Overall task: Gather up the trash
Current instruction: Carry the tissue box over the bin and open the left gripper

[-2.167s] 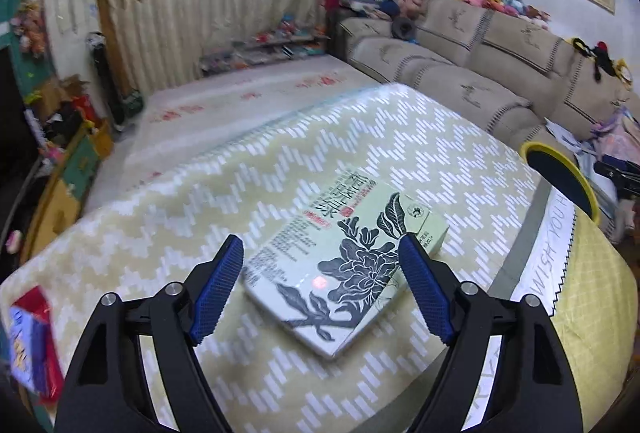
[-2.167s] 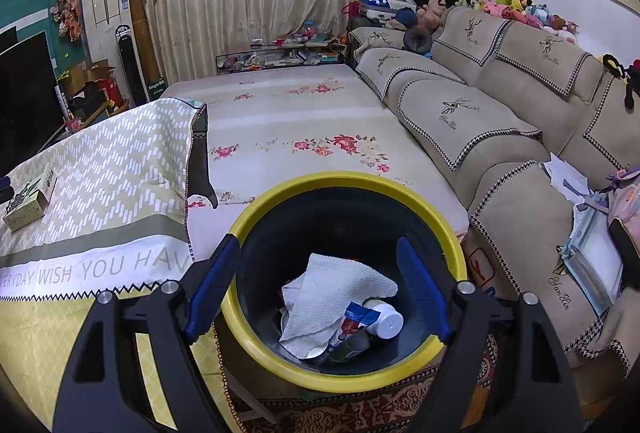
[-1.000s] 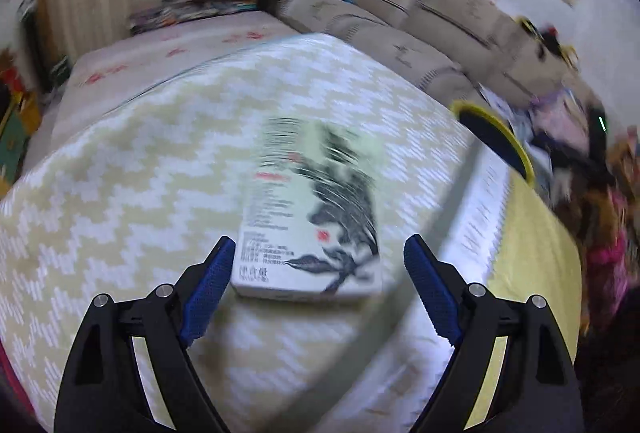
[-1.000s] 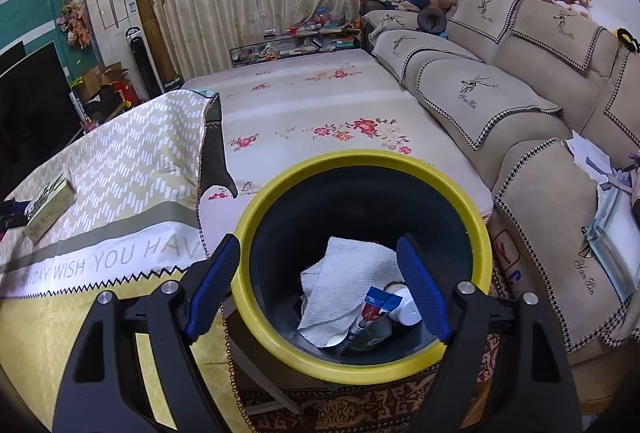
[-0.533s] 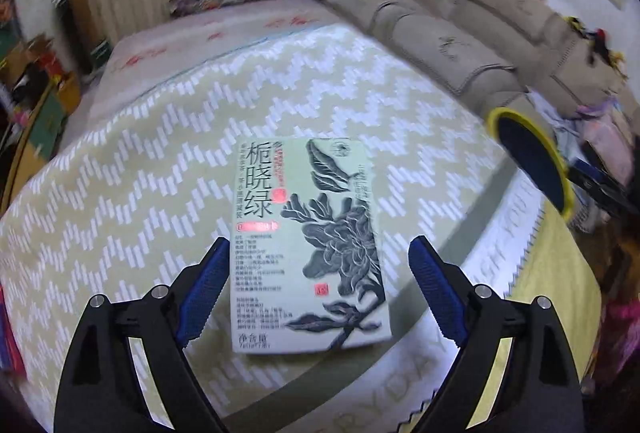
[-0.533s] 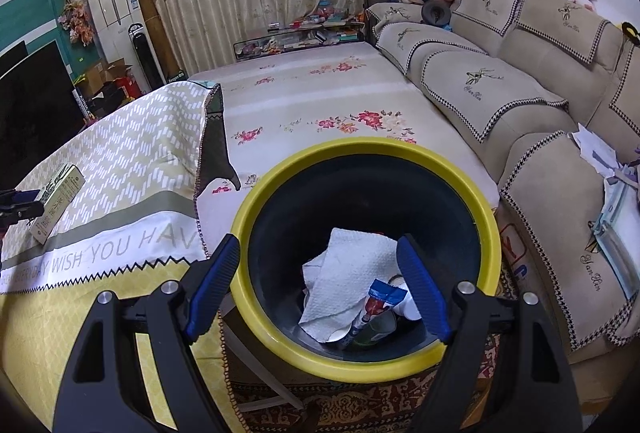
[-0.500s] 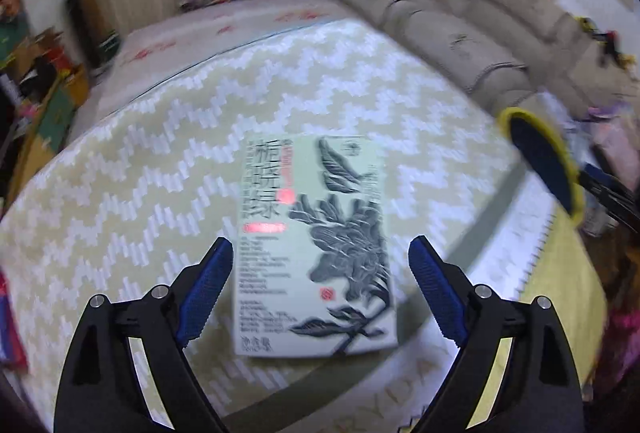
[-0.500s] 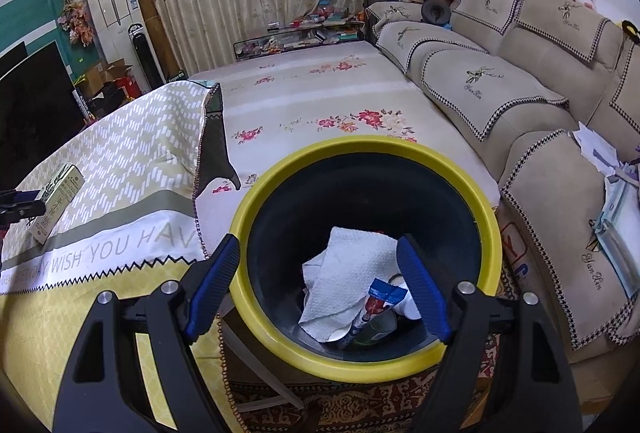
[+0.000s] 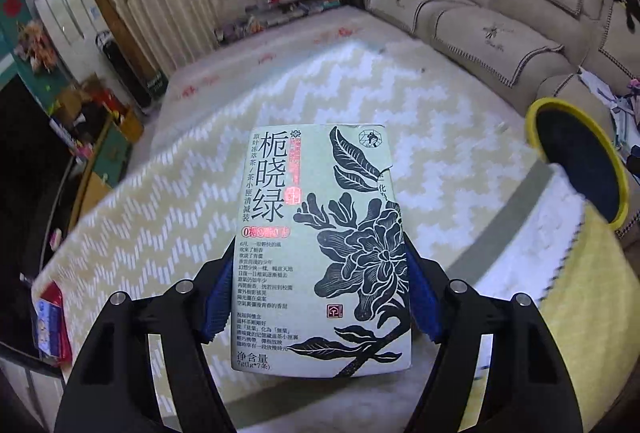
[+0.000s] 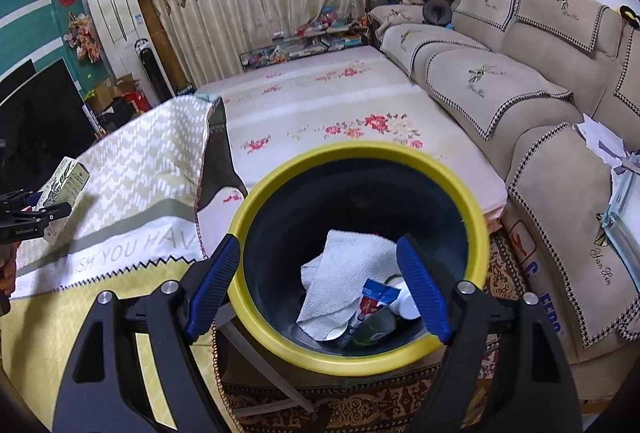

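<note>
The left gripper was closing, its blue pads against both long sides of the pale green tea box, which it held clear of the zigzag tablecloth. The yellow-rimmed bin stood at three o'clock from the box. The right gripper hung released above that bin, with crumpled paper inside.

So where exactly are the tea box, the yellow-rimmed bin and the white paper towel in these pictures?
tea box (image 9: 320, 253): left wrist view, middle of its printed front face.
yellow-rimmed bin (image 10: 360, 149): right wrist view, far side of its yellow rim.
white paper towel (image 10: 340, 273): right wrist view, middle of the crumpled sheet inside the bin.
</note>
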A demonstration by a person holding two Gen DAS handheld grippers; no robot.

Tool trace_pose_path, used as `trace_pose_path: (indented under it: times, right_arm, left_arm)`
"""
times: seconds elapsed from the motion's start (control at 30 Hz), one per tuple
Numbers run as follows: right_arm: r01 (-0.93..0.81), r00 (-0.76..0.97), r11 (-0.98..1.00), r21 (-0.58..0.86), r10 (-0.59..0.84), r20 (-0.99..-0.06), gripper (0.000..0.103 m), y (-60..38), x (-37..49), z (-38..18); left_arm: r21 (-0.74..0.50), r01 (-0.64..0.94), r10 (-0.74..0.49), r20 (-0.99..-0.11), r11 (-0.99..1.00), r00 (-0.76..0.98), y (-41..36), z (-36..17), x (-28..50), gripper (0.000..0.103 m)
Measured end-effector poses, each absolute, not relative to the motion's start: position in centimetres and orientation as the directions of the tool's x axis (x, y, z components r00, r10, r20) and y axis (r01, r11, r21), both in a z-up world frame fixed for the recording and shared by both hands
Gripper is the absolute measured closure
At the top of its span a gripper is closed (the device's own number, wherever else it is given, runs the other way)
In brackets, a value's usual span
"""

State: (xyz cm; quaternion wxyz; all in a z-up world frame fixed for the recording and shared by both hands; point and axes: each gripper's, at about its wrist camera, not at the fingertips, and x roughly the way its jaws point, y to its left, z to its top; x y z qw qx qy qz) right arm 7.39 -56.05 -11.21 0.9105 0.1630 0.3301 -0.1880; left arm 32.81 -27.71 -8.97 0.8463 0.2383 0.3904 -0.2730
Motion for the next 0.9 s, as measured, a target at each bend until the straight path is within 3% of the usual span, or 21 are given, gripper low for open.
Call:
trace_pose_path:
  times: [0.47,0.7,0.9]
  right_arm:
    - [0.539,0.713,0.826,0.163,-0.345,-0.61,0.025,-60.1,-0.2,-9.6]
    - [0.601,0.696,0.778,0.183,-0.397,-0.598,0.025,-62.6,-3.7,-9.8]
    - [0.621,0.687,0.758,0.197,-0.407,-0.601,0.025,-63.7,-4.9,-10.2]
  left_arm:
    - [0.199,0.813,-0.433,-0.764,0.547,0.478,-43.0,-5.5,22.8,0.031]
    - [0.188,0.883,-0.481,-0.78,0.431,0.401,-52.9,-7.0,19.1,0.031]
    - [0.163,0.905,-0.444,-0.828,0.393,0.342,-59.1,-10.3,18.9,0.031]
